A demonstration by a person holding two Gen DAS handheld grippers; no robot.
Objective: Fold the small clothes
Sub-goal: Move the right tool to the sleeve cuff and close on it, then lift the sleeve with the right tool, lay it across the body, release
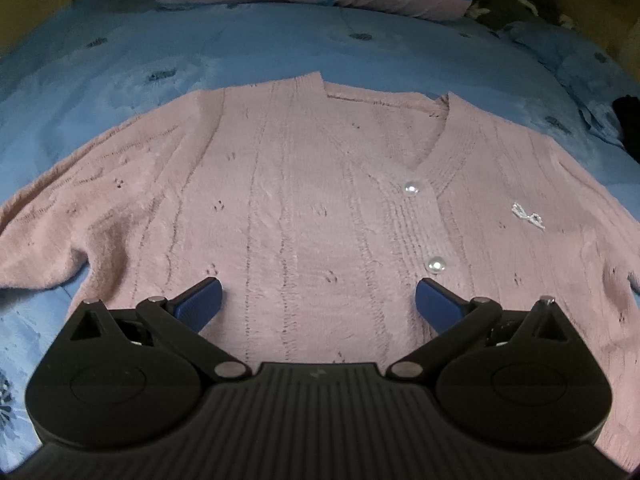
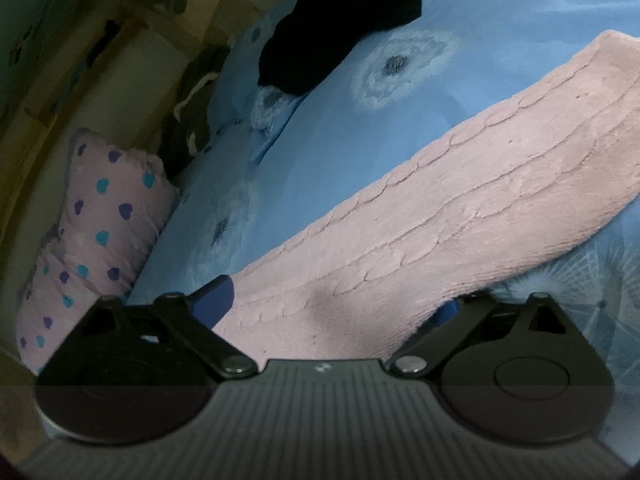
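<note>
One pink cardigan (two pearl buttons) under both spread grippers.

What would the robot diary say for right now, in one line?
step: before first fold | pink cardigan: flat, buttoned, on blue bedspread | left gripper: open above hem | right gripper: open around sleeve

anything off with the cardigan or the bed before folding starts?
Nothing damaged. The pink cardigan lies flat and buttoned on the blue bedsheet; its left sleeve end is bunched. A black garment sits farther off on the sheet. Both grippers are open.
</note>
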